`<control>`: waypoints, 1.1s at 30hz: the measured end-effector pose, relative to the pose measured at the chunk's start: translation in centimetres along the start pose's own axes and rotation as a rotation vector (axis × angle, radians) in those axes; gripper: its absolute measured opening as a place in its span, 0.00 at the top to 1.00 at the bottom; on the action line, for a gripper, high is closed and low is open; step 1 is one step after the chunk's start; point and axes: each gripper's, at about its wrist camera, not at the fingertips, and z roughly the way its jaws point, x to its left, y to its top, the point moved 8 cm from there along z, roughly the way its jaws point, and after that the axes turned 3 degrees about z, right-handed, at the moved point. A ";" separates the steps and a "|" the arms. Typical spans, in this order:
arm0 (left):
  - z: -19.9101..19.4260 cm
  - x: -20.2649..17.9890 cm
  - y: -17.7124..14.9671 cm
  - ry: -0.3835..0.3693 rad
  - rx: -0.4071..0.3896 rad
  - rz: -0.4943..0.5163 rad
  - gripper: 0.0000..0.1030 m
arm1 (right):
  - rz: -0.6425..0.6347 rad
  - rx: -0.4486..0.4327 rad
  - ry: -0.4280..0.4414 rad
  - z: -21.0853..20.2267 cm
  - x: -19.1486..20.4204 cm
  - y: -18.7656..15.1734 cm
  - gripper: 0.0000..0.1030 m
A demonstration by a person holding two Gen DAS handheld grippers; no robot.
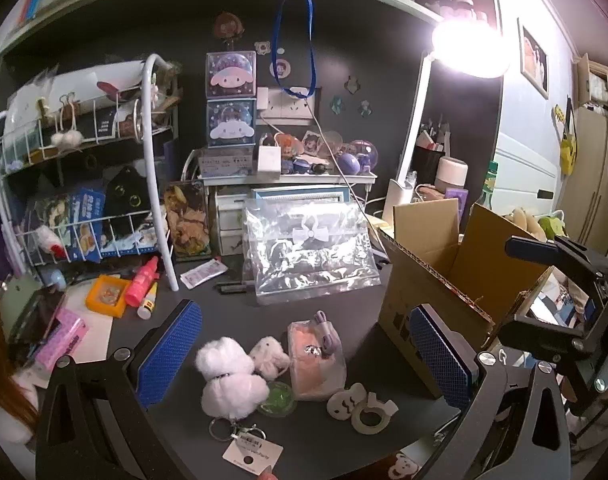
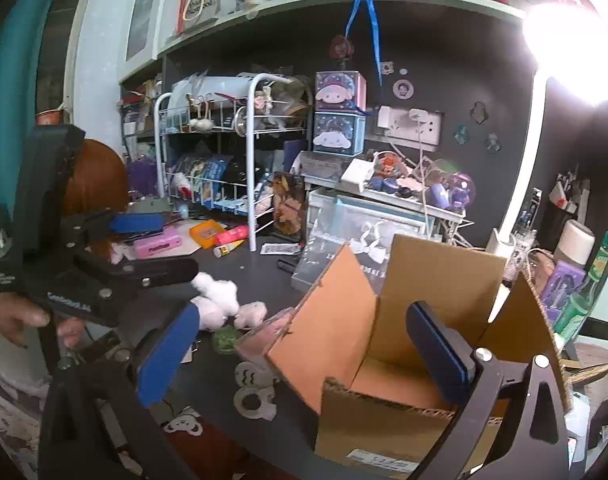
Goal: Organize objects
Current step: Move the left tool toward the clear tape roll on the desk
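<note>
So the thing that matters here: the little pile of trinkets is sitting right in front of the left gripper (image 1: 304,356), basically centred between its two blue pads, just a bit farther out on the dark desk (image 1: 208,300). The white fluffy plush keychain (image 1: 229,376) is lying nearest, with its long axis running roughly near-to-far, key ring and tag pointing back toward the camera. Right beside it, on its right, are a smaller pink-white plush (image 1: 269,356) and a pink pouch (image 1: 318,360), all touching or nearly so (they're kind of one clump).

The left gripper's jaws are standing wide apart and holding nothing. Same story for the right gripper (image 2: 304,356): spread wide, empty, and it's hovering over the open cardboard box (image 2: 388,320), with its right finger down inside the opening and its left finger outside the near-left flap.

The box is sitting to the right of the clump, just beside the pouch. From the right wrist view the plush (image 2: 218,296) is off to the left, past the flap.

My read: the left hand is the nearer one for the grab, and since the plush is lying lengthwise along the fingers, closing across its narrow middle looks like the easy way in. Then it's a short move right into the box.
</note>
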 end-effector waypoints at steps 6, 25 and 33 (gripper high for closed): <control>0.3 -0.3 -0.2 -0.021 0.026 0.001 0.00 | -0.024 -0.024 -0.012 -0.5 0.3 -0.3 0.00; -0.4 -1.3 -0.5 -0.040 0.036 0.017 0.00 | -0.076 -0.085 -0.066 -2.5 1.4 -0.9 0.00; -1.4 -0.8 -0.6 -0.093 -0.021 0.004 0.00 | -0.070 -0.080 -0.039 -2.8 2.8 -1.6 0.00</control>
